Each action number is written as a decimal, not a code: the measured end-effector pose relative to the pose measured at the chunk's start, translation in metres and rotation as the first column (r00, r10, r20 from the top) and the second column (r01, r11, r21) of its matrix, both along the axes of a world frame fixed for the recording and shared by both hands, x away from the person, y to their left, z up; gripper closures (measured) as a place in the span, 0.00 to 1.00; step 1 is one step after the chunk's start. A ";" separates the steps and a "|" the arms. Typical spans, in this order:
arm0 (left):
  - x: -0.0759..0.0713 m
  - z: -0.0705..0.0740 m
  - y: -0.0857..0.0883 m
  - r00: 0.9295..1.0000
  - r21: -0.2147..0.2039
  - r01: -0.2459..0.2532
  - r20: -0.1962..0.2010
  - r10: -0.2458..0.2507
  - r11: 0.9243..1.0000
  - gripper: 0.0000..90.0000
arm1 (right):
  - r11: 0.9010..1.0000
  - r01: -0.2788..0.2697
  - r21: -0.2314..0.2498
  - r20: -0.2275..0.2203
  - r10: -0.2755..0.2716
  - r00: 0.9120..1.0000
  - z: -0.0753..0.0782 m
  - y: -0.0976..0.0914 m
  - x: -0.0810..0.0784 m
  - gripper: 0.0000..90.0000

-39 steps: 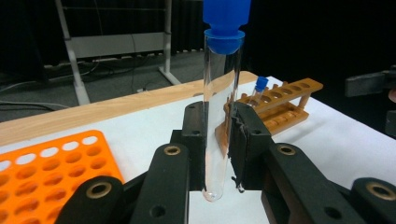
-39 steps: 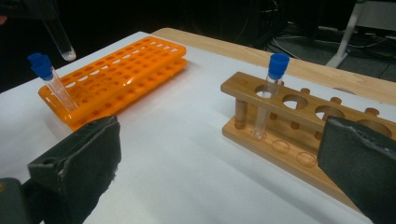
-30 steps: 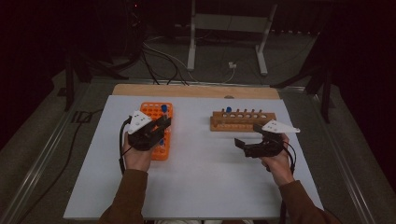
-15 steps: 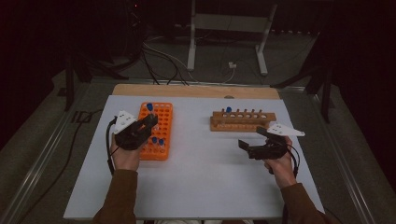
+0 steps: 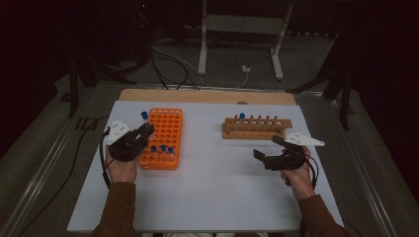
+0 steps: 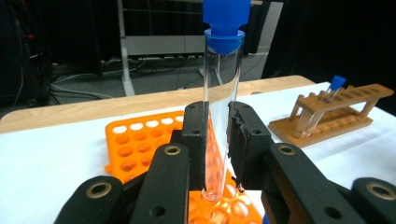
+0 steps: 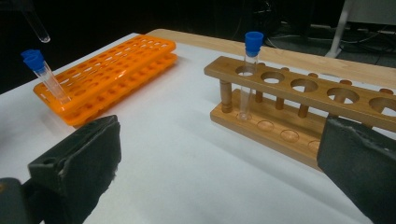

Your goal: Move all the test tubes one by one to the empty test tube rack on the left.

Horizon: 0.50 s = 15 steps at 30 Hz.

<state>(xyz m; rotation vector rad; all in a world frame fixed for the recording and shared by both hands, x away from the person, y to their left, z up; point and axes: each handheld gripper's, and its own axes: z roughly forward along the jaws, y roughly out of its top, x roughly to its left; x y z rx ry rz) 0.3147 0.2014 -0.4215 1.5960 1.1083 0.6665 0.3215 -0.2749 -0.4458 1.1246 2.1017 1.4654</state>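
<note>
Left claw has a tube out of the orange rack, right claw waiting wide open

The left claw [image 6: 217, 140] is clamped on a clear blue-capped test tube [image 6: 223, 93], held upright just above the near-left edge of the orange rack [image 5: 165, 136]. The right claw [image 5: 269, 154], nothing in it, hangs near the wooden rack [image 5: 256, 127], well to the right of the orange rack, where one capped tube [image 7: 249, 74] already stands. Risk imo: the pads grip low on smooth glass, so a quick swing across the tabletop [image 5: 212, 187] could let the top-heavy tube tip or slide out.
</note>
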 end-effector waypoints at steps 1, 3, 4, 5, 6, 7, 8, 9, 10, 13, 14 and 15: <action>0.000 -0.001 0.001 1.000 0.000 -0.001 -0.001 0.001 1.000 0.87 | 1.000 -0.002 -0.001 0.000 0.002 1.000 0.000 0.000 0.000 0.00; -0.001 -0.004 0.003 1.000 -0.001 -0.006 -0.007 0.006 1.000 0.87 | 1.000 -0.001 -0.001 -0.001 0.001 1.000 0.000 0.000 0.000 0.00; -0.001 -0.006 0.004 1.000 0.005 -0.009 -0.011 0.009 1.000 0.87 | 1.000 -0.002 0.000 -0.001 0.002 1.000 0.000 0.000 -0.001 0.00; -0.002 -0.007 0.005 1.000 0.008 -0.010 -0.014 0.010 1.000 0.87 | 1.000 -0.002 0.000 -0.001 0.002 1.000 0.000 0.000 -0.001 0.00; -0.002 -0.009 0.005 1.000 0.007 -0.011 -0.018 0.011 1.000 0.87 | 1.000 -0.002 0.000 0.000 0.002 1.000 0.000 0.000 -0.001 0.00; -0.003 -0.011 0.006 1.000 0.010 -0.012 -0.022 0.013 1.000 0.87 | 1.000 -0.002 0.001 -0.001 0.002 1.000 -0.001 0.000 -0.001 0.00; -0.003 -0.013 0.007 1.000 0.010 -0.015 -0.025 0.016 1.000 0.87 | 1.000 -0.003 0.001 -0.001 0.003 1.000 -0.001 0.000 -0.002 0.00; -0.004 -0.016 0.008 0.999 0.008 -0.016 -0.029 0.017 1.000 0.87 | 1.000 -0.004 -0.001 0.000 0.004 1.000 -0.001 0.000 -0.002 0.00; -0.005 -0.018 0.009 0.999 0.008 -0.021 -0.033 0.021 1.000 0.87 | 1.000 -0.003 0.000 0.000 0.003 1.000 -0.001 0.000 -0.002 0.00; -0.007 -0.025 0.011 0.998 0.007 -0.028 -0.048 0.028 1.000 0.87 | 1.000 -0.004 0.002 0.000 0.004 1.000 -0.001 0.000 -0.002 0.00; -0.008 -0.027 0.012 0.998 0.010 -0.029 -0.053 0.029 1.000 0.87 | 1.000 -0.005 0.002 0.000 0.005 1.000 0.000 0.000 -0.003 0.00; -0.009 -0.029 0.013 0.998 0.010 -0.031 -0.057 0.031 0.999 0.87 | 1.000 -0.006 0.002 0.000 0.006 1.000 0.000 0.000 -0.003 0.00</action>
